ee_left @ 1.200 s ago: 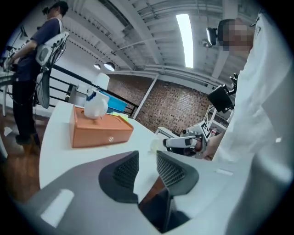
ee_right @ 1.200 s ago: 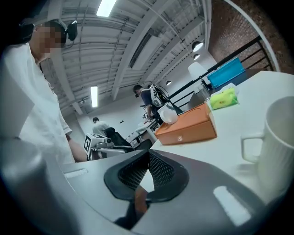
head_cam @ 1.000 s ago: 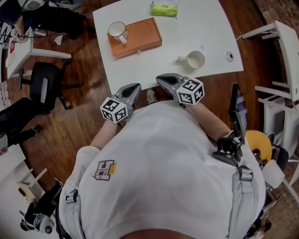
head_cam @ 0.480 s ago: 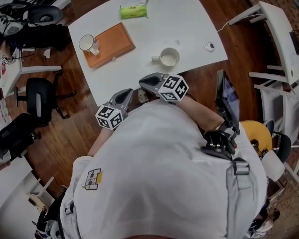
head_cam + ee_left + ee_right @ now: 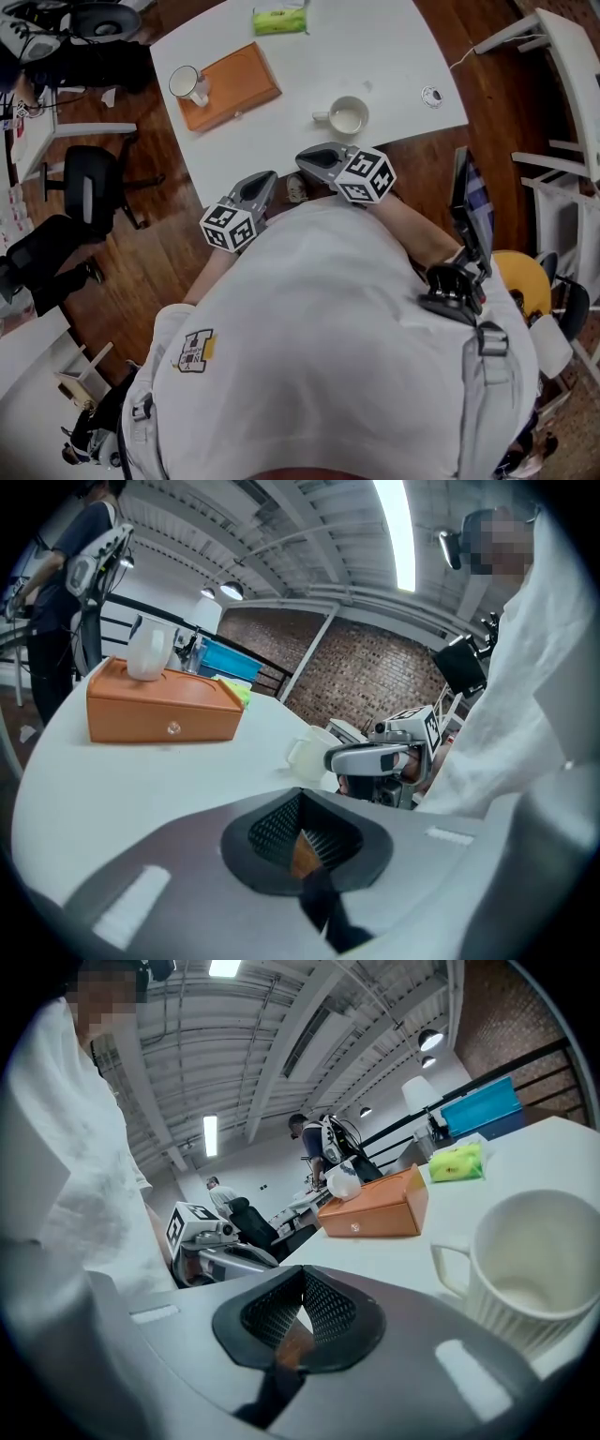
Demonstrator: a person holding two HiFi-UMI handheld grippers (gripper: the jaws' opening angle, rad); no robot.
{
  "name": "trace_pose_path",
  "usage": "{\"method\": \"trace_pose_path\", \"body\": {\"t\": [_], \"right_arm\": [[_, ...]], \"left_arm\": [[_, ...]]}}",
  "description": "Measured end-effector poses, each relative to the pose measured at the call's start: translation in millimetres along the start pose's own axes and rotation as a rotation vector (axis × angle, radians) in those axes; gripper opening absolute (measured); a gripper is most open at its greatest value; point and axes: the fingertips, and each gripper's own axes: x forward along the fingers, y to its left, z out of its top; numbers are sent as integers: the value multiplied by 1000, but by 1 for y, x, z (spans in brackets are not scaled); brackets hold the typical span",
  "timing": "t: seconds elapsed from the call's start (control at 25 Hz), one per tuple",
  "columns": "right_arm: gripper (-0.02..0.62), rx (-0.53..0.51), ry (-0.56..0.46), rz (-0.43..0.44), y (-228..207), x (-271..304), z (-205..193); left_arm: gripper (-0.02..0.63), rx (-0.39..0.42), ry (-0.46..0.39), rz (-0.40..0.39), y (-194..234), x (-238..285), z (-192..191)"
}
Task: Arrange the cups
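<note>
One white cup (image 5: pixel 348 117) stands upright on the white table (image 5: pixel 394 66), near its front edge, handle to the left; it fills the right of the right gripper view as the cup (image 5: pixel 539 1269). A second white cup (image 5: pixel 186 83) stands on the left end of an orange box (image 5: pixel 230 86). My right gripper (image 5: pixel 309 157) is shut and empty, just short of the near cup. Further left, at the table's front corner, my left gripper (image 5: pixel 267 178) is shut with nothing held. From the left gripper view the box (image 5: pixel 161 709) carries the cup (image 5: pixel 148 651).
A green packet (image 5: pixel 278 20) lies at the table's far edge and a small round object (image 5: pixel 431 96) near its right edge. A black office chair (image 5: pixel 89 186) stands on the wood floor at the left. White furniture (image 5: pixel 562 56) sits to the right.
Both grippers have shifted a little along the table's front edge and the head view has swung. The cups and the box have stayed put.
</note>
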Motion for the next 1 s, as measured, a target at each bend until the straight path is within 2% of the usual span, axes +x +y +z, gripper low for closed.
{"method": "trace_pose_path", "body": {"t": [0.4,0.6,0.68,0.76,0.84,0.92,1.0], "right_arm": [[0,-1,-29,-12,-5,-8,5],[0,-28,-10,-10,-1,-16,-3],[0,-63,23,-15,4,-26,-12],[0,-100,58,-26,8,-39,-22],[0,-122,74,-42,7,-49,-31],[0,-122,71,-73,-1,-60,-38],[0,-108,59,-113,-10,-72,-43]], "left_arm": [[0,-1,-14,-2,-1,5,6],[0,2,-5,-5,-4,13,8],[0,46,9,2,-9,19,12],[0,193,43,6,-14,29,21],[11,447,94,-16,-19,45,35],[90,737,156,-71,-29,66,53],[174,985,223,-140,-43,91,65]]}}
